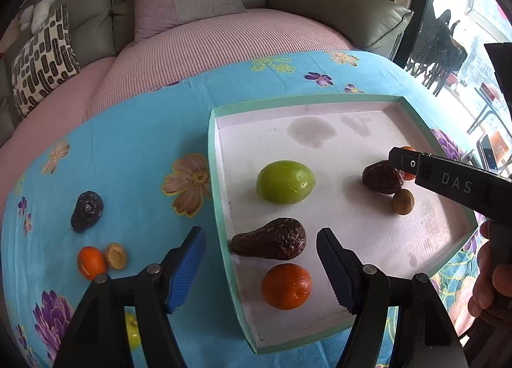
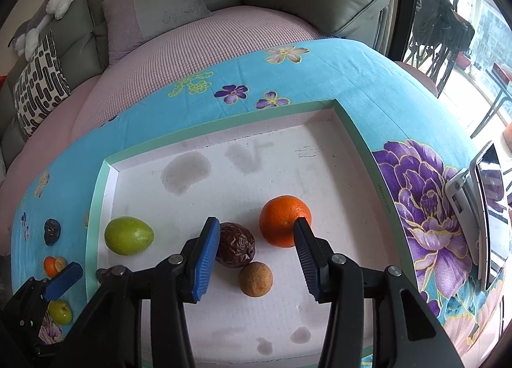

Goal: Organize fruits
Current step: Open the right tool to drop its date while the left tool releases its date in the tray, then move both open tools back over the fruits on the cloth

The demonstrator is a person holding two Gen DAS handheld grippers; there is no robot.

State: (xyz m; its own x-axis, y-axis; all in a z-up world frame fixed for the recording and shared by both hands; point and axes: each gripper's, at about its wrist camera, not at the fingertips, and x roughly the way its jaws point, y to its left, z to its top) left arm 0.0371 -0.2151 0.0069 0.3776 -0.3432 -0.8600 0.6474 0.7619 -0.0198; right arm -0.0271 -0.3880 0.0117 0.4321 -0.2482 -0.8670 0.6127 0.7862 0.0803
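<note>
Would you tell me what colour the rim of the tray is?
The tray's rim is pale mint green, around a white floor; the right wrist view shows it best.

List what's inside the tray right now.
In the tray: a green fruit, two oranges, two wrinkled brown fruits, one small tan fruit. The right gripper hides some floor.

2 near, downward views sharing tray (image 1: pixel 220 176)

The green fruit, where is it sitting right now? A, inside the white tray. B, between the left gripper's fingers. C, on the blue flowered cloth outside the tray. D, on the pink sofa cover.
A: the green fruit rests on the white floor of the tray, inside its green rim, clear of both grippers.
</note>
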